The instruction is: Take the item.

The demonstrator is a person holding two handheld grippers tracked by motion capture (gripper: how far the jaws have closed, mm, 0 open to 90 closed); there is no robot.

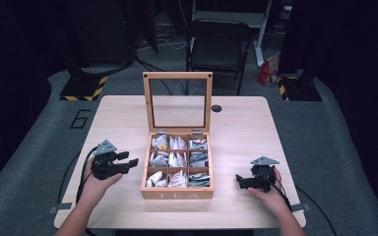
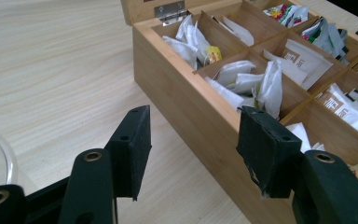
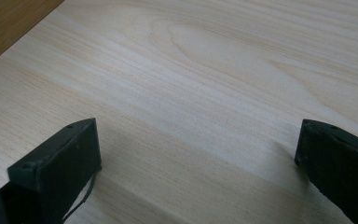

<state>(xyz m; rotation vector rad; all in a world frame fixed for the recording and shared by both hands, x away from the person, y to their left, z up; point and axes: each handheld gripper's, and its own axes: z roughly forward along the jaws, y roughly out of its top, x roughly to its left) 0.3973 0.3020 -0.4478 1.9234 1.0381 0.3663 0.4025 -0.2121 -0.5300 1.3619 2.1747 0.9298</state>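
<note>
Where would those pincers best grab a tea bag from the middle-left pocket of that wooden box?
Probably from above, pinching the upright top edge of a white tea bag. The bags stand on edge above the box dividers, and the left gripper, jaws open, is nearest.

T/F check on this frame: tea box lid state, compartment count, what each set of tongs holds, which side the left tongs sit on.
1. The tea box lid stands open. True.
2. The box has six compartments. False: nine, in a three-by-three grid, holding tea bags.
3. The left tongs grip a tea bag. False: the jaws are open with nothing between them, pointing at the box's side wall.
4. The right tongs are open over bare table. True.
5. The left tongs sit left of the box in the high view. True.
</note>
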